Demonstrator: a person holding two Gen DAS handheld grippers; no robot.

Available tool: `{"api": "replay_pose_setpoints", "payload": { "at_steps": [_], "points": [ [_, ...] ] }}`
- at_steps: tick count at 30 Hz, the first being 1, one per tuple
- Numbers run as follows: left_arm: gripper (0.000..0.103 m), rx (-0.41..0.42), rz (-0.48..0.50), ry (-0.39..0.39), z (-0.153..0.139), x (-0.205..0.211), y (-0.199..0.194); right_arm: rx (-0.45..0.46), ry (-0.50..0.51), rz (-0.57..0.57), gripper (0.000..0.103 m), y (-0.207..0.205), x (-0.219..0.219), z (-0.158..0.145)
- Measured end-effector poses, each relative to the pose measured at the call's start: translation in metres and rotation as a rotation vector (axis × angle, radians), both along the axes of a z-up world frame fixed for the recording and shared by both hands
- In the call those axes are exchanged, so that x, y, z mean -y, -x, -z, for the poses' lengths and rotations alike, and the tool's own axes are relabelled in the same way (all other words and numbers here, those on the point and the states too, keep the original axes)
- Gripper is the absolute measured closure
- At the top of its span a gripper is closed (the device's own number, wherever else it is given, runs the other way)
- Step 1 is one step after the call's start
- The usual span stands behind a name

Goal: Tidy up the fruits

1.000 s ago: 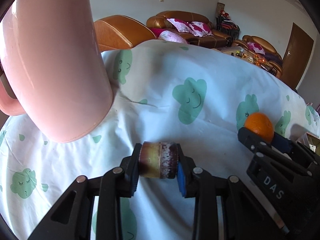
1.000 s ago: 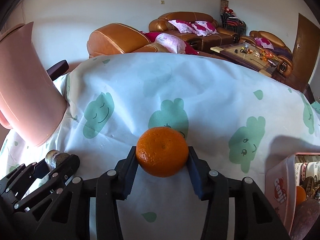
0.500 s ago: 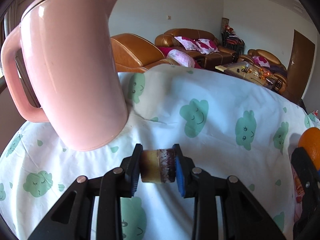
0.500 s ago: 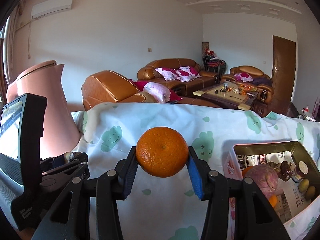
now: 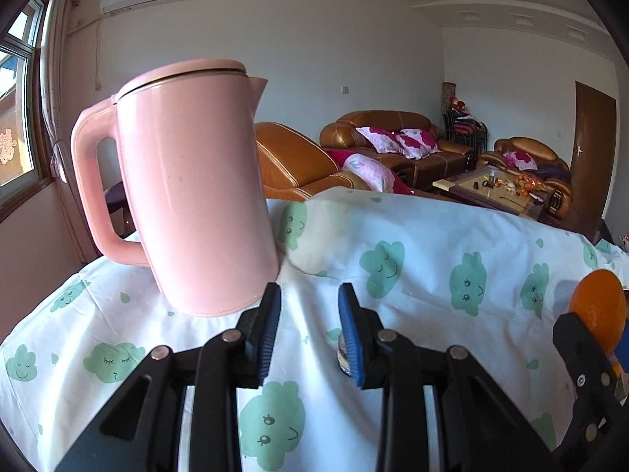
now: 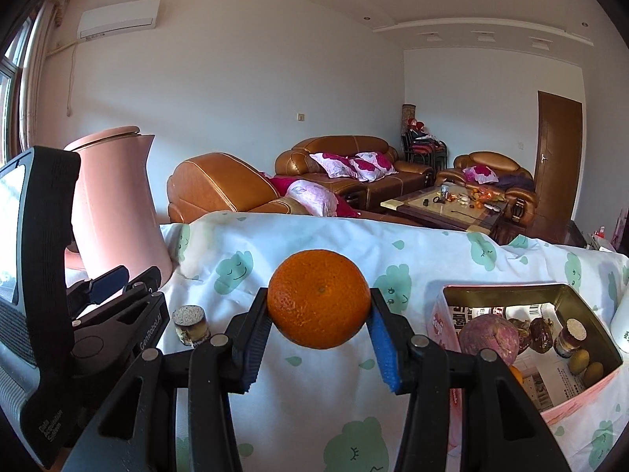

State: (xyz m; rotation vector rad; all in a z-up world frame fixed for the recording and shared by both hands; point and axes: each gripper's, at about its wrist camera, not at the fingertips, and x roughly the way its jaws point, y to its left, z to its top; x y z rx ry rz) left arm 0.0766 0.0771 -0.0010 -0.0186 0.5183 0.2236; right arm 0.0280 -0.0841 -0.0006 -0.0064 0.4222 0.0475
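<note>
Above tablecloth, right tool grips orange.

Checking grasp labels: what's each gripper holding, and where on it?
Right gripper clamps the orange across its sides. Left gripper is open, holding nothing; small jar stands on the tablecloth.

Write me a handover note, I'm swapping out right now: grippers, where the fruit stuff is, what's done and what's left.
Left gripper: open, empty.
Right gripper: shut on the orange.
Small cylinder piece stands on the cloud-print cloth, beside the pink kettle.
Tin box at right holds a purple fruit and smaller items.
Left: orange likely goes into the tin.
</note>
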Motion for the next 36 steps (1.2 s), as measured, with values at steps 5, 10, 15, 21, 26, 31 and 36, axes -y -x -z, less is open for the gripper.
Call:
{"api": "replay_pose_setpoints", "payload": {
  "at_steps": [5, 10, 15, 21, 26, 31, 36],
  "points": [
    [0.070, 0.026, 0.004, -0.013, -0.001, 0.007, 0.013, -0.007, -0.014, -0.004, 0.053, 0.009, 0.003, -0.001],
    [0.070, 0.049, 0.011, -0.030, -0.002, 0.014, 0.029, -0.014, -0.018, -0.012, 0.053, 0.015, 0.004, 0.000],
    [0.070, 0.056, 0.018, -0.032, -0.002, 0.019, 0.038, -0.026, -0.033, -0.011, 0.053, 0.020, 0.010, 0.000],
    [0.070, 0.061, 0.021, -0.024, -0.004, 0.021, 0.044, -0.038, -0.052, 0.001, 0.053, 0.026, 0.019, 0.000],
    [0.070, 0.065, 0.036, -0.021, -0.004, 0.027, 0.051, -0.034, -0.040, -0.003, 0.053, 0.036, 0.025, -0.001],
    [0.070, 0.067, 0.055, -0.021, -0.005, 0.034, 0.059, -0.025, -0.018, -0.013, 0.053, 0.047, 0.030, -0.002],
    [0.070, 0.061, 0.073, 0.002, -0.005, 0.042, 0.065, -0.009, 0.015, -0.015, 0.053, 0.057, 0.034, -0.005]
  ]
}}
